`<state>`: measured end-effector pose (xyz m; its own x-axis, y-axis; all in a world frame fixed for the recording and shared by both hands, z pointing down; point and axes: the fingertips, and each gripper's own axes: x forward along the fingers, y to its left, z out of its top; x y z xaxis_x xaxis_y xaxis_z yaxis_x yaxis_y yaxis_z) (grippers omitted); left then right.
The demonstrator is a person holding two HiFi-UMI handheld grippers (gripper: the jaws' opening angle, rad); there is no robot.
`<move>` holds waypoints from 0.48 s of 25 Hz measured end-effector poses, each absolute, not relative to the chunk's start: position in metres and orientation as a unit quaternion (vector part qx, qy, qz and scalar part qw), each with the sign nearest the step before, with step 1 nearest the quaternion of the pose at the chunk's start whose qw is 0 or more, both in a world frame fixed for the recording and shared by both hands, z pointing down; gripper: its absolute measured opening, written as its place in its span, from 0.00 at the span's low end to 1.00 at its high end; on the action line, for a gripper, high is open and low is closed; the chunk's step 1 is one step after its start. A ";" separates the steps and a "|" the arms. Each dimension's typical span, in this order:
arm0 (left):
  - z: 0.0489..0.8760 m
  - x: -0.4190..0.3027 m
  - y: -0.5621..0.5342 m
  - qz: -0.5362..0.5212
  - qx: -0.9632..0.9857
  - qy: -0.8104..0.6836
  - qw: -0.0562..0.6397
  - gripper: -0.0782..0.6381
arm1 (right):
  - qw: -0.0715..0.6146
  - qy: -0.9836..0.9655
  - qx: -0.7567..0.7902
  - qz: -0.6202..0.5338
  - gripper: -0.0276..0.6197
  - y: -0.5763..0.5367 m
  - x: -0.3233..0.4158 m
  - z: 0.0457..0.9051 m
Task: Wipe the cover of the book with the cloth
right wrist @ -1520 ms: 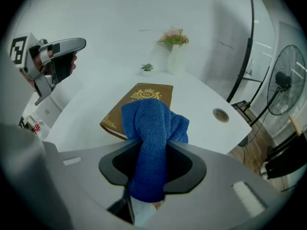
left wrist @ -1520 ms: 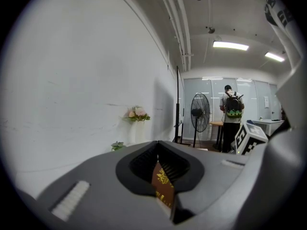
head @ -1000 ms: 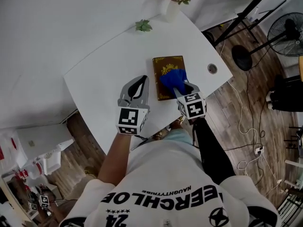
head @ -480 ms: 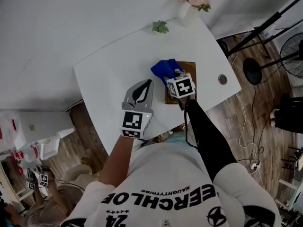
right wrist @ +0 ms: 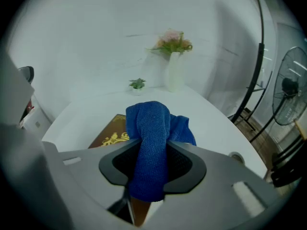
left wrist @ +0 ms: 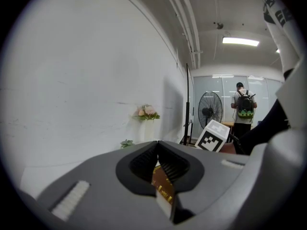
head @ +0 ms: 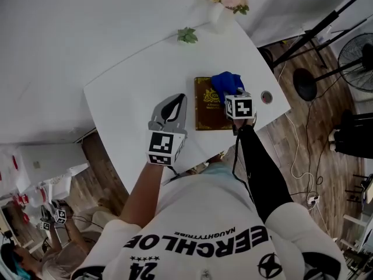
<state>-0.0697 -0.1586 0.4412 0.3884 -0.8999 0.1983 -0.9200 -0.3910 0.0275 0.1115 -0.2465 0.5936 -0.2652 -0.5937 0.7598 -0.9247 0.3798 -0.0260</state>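
A brown book (head: 208,105) with a gold emblem lies flat on the white table (head: 134,92). My right gripper (head: 232,92) is shut on a bunched blue cloth (head: 227,81), which rests at the book's far right corner. In the right gripper view the cloth (right wrist: 153,133) fills the jaws of that gripper (right wrist: 152,152), with the book (right wrist: 110,134) just beyond on the left. My left gripper (head: 178,98) hovers left of the book, jaws shut with nothing in them. The book's edge (left wrist: 162,183) shows through the left gripper (left wrist: 157,145) frame.
A white vase of pink flowers (head: 224,4) and a small green plant (head: 187,35) stand at the table's far edge. A round cable hole (head: 266,97) sits right of the book. A floor fan (head: 356,52), stand legs and cables are on the wooden floor to the right.
The right gripper swept the cloth from the book's right side over to its far left, then back to the far right corner. The left gripper stayed beside the book.
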 end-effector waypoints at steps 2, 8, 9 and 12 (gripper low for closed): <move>0.443 -0.067 -0.160 0.076 0.833 -0.544 0.068 0.19 | 0.333 -0.742 0.520 0.259 0.24 -0.247 0.130 0.596; 0.445 -0.070 -0.163 0.076 0.832 -0.546 0.069 0.19 | 0.286 -0.767 0.513 0.259 0.24 -0.243 0.108 0.569; 0.445 -0.072 -0.163 0.076 0.830 -0.547 0.071 0.19 | 0.281 -0.780 0.499 0.251 0.24 -0.238 0.093 0.562; 0.446 -0.077 -0.159 0.075 0.827 -0.552 0.074 0.19 | 0.295 -0.814 0.442 0.233 0.24 -0.214 0.040 0.561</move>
<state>-0.0770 -0.1594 0.4462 0.3791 -0.9022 0.2057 -0.9244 -0.3792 0.0408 0.0396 -0.2141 0.5608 -0.4351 -0.5832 0.6860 -0.8577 0.5003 -0.1187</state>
